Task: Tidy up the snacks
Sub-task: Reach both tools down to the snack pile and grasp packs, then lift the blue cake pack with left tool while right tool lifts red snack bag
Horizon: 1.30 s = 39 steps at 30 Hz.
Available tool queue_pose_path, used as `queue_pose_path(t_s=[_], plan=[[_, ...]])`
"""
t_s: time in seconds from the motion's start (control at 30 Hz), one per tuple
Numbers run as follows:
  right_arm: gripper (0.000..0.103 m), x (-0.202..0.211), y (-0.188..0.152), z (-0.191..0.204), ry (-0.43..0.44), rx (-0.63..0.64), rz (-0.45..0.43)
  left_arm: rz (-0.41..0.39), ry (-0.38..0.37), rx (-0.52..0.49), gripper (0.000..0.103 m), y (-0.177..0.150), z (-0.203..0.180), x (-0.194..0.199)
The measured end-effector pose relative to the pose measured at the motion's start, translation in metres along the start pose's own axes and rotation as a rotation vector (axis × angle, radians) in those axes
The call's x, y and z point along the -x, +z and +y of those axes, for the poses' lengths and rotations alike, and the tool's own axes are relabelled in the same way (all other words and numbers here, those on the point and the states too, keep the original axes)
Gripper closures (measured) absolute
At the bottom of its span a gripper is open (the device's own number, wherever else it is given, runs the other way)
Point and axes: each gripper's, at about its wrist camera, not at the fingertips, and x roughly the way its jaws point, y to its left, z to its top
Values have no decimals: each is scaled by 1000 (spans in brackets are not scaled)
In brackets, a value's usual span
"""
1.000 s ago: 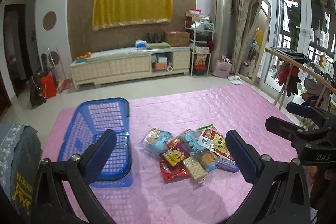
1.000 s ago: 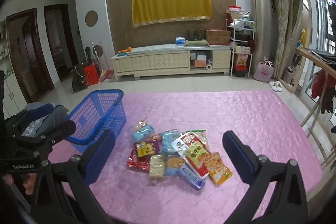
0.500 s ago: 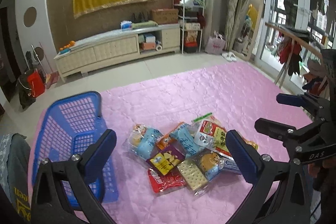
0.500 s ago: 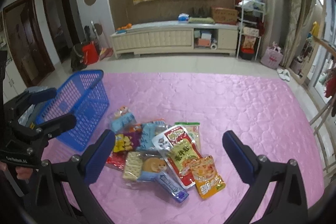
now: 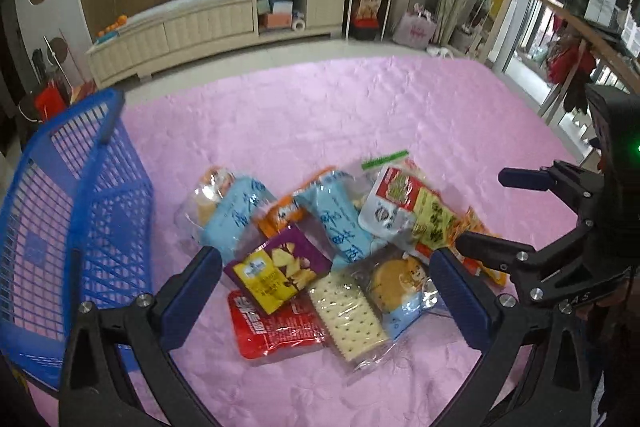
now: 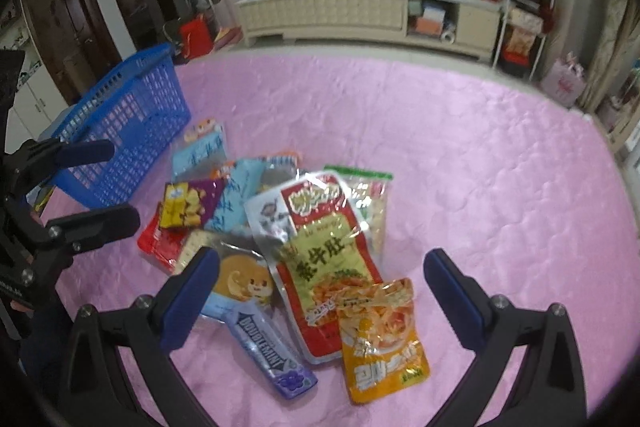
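Pink quilted cover (image 6: pixel 460 155) holds overlapping glossy snack packets (image 6: pixel 280 227) beside blue basket (image 6: pixel 128 123).

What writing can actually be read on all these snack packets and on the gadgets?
"DOUBLEMINT": on the blue gum pack.
"素牛肚": on the red and green packet.
"DAS": on the right gripper body, partly hidden.
Light blue packets, purple packet, red packet, orange packet: print too blurred to read.

The left gripper (image 5: pixel 326 291) is showing black angular arms with silver screws and dark blue finger pads (image 5: pixel 194 285). The right gripper (image 6: pixel 320 287) is wearing the same black frame, blue pads (image 6: pixel 450 291) and silver screws; a green light is glowing at three o'clock in the left wrist view.
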Motion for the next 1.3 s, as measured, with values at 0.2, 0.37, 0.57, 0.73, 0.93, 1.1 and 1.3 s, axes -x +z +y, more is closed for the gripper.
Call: queue_pose_path(t_s=[0.2, 0.37, 0.57, 0.73, 0.93, 1.1, 1.3], plan=[[0, -28, 0, -4, 12, 44, 58, 51, -5, 0, 0, -2, -4, -19], [17, -46, -4, -10, 25, 60, 111, 79, 8, -19, 0, -3, -7, -28], [36, -42, -7, -13, 58, 48, 116, 90, 11, -17, 0, -6, -6, -27], [53, -33, -9, -9, 62, 60, 99, 82, -5, 11, 0, -6, -1, -22], [62, -14, -6, -21, 81, -37, 58, 74, -15, 13, 0, -3, 1, -13], [63, 9, 2, -45, 101, -184, -14, 69, -35, 17, 0, 14, 0, -11], [63, 16, 5, -62, 91, -304, -45, 137, -51, 61, 0, 35, -5, -39]])
